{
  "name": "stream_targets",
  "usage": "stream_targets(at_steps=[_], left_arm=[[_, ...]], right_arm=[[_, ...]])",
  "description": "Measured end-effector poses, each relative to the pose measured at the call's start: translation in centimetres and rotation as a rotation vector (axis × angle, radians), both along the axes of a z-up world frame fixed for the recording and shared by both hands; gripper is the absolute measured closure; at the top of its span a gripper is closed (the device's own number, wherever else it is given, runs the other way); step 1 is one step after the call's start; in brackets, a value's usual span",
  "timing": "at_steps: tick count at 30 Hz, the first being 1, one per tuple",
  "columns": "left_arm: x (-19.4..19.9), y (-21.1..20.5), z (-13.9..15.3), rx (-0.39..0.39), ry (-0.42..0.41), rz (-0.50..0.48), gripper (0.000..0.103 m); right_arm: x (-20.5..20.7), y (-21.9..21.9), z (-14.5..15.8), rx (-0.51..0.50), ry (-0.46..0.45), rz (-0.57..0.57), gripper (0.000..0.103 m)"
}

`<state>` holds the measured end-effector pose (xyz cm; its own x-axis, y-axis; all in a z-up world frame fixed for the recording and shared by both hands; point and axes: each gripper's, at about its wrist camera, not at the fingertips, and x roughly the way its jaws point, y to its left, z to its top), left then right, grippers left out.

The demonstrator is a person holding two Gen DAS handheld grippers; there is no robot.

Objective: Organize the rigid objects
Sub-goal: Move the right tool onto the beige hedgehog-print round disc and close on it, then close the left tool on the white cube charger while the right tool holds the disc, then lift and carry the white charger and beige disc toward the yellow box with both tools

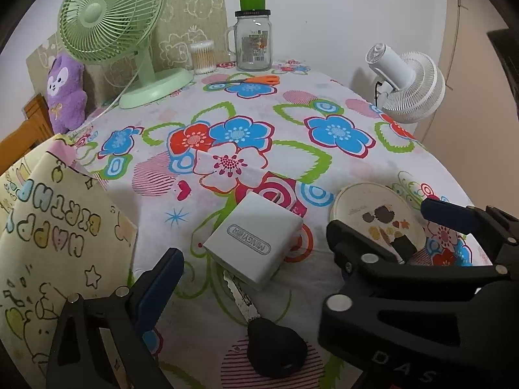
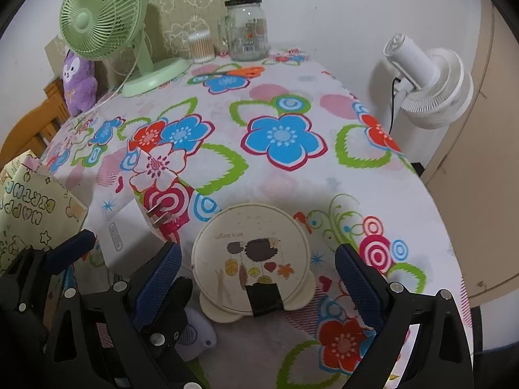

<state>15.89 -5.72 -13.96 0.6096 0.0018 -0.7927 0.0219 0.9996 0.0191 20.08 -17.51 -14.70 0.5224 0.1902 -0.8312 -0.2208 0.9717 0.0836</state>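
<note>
A white charger block (image 1: 256, 243) with metal prongs lies on the flowered tablecloth (image 1: 324, 162), just ahead of my open left gripper (image 1: 259, 259). Only that gripper's left finger (image 1: 162, 275) shows; my right gripper's black body (image 1: 405, 291) covers the other. A serrated knife (image 1: 275, 347) with a black handle lies under the charger's near corner. My right gripper (image 2: 258, 249) stands open around a round cream container (image 2: 249, 236) with a hedgehog print. Its blue pads (image 2: 356, 278) sit either side, apart from the container. The charger (image 2: 120, 236) sits to its left.
A "Happy Birthday" paper bag (image 1: 48, 243) stands at the left edge. At the back are a green fan (image 1: 110, 16), a glass jar (image 1: 253, 45), cotton swabs (image 1: 202, 56) and orange scissors (image 1: 256, 80). A white fan (image 1: 408, 84) sits off the right edge, a purple plush (image 1: 65, 94) far left.
</note>
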Motion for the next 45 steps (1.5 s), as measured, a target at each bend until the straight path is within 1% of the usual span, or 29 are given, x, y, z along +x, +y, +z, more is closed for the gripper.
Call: stream_targets(at_steps=[2, 4, 6, 7, 8, 10, 12, 18, 21, 23, 24, 26, 27, 28, 36, 45], left_arm=[[0.2, 0.1, -0.2, -0.010, 0.016, -0.003, 0.004], [0.3, 0.2, -0.3, -0.016, 0.024, -0.003, 0.004], [0.3, 0.1, -0.4, -0.015, 0.024, -0.008, 0.004], [0.3, 0.1, -0.3, -0.010, 0.022, -0.012, 0.004], [0.3, 0.0, -0.3, -0.001, 0.019, -0.021, 0.004], [0.3, -0.2, -0.2, 0.020, 0.012, -0.040, 0.004], [0.5, -0.3, -0.2, 0.025, 0.013, -0.047, 0.004], [1.4, 0.6, 0.1, -0.019, 0.010, -0.014, 0.005], [2.0, 0.7, 0.0, -0.018, 0.012, 0.012, 0.014], [2.3, 1.1, -0.1, -0.042, 0.024, 0.030, 0.023], [2.3, 1.2, -0.1, -0.035, 0.014, 0.042, 0.027], [2.2, 1.2, 0.0, -0.036, 0.009, 0.036, 0.039], [2.2, 1.2, 0.1, -0.035, 0.005, 0.033, 0.043], [2.1, 1.2, 0.1, -0.034, 0.004, 0.032, 0.045], [1.7, 1.2, 0.2, -0.043, 0.006, 0.036, 0.045], [0.5, 0.6, 1.3, -0.036, -0.014, 0.017, 0.045]], right_arm=[[0.3, 0.2, -0.4, -0.002, 0.020, -0.002, 0.006], [0.5, 0.5, -0.5, -0.028, 0.014, -0.009, 0.007], [0.6, 0.7, -0.5, -0.048, 0.011, -0.012, 0.010], [0.6, 0.8, -0.5, -0.063, 0.002, -0.013, 0.021], [0.6, 1.0, -0.4, -0.084, -0.011, -0.015, 0.026], [0.8, 0.9, -0.4, -0.091, -0.009, -0.012, 0.026], [0.8, 0.8, -0.4, -0.091, -0.008, -0.014, 0.026], [1.1, 0.0, 0.4, -0.098, -0.047, -0.057, 0.026], [1.3, -0.2, 0.8, -0.108, -0.062, -0.067, 0.026], [1.4, -0.4, 1.1, -0.106, -0.067, -0.072, 0.026], [1.5, -0.4, 1.1, -0.103, -0.066, -0.074, 0.026], [1.6, -0.4, 1.2, -0.099, -0.065, -0.075, 0.026], [1.6, -0.4, 1.1, -0.093, -0.062, -0.075, 0.026], [1.6, -0.5, 1.1, -0.087, -0.060, -0.076, 0.026], [1.2, -0.4, 1.3, -0.083, -0.055, -0.080, 0.026], [-0.3, -0.9, 2.3, -0.059, -0.064, -0.101, 0.026]])
